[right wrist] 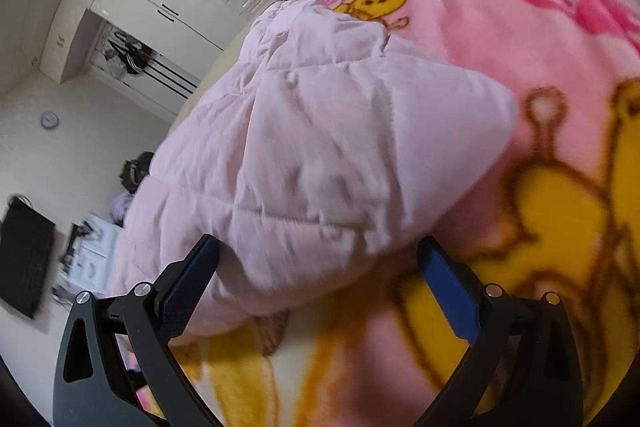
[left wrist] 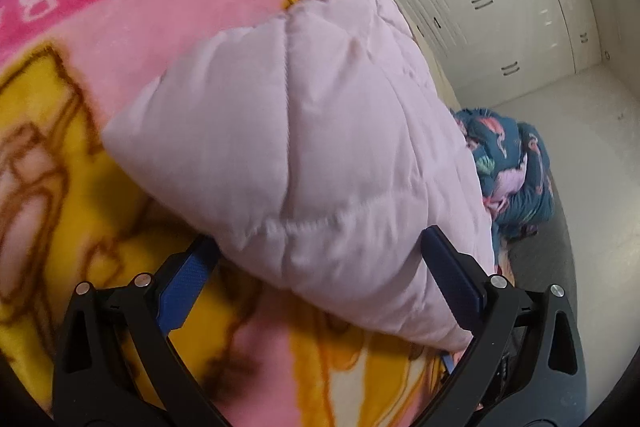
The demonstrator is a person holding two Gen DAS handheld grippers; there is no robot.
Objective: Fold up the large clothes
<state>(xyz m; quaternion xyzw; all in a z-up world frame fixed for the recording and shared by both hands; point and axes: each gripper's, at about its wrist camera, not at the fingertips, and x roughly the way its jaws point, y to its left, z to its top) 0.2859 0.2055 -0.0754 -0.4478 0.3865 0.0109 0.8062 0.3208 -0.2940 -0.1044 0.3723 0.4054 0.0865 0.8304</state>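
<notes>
glossy white wardrobe doors (left wrist: 500, 7) line the wall — a round clock (right wrist: 49, 120) hangs on another, pale floor (left wrist: 580, 131) below.

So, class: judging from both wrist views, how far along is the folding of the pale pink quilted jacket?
Done: the quilted jacket lies bunched on the cartoon blanket, seemingly partly folded. In hand: the left gripper and right gripper stand open at its near edge, gripping nothing. Left: flattening and finishing; the flamingo-print bedding looks untouched.

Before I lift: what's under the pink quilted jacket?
The pink and yellow cartoon blanket lies under the quilted jacket. Anything beneath the jacket's middle is covered.
</notes>
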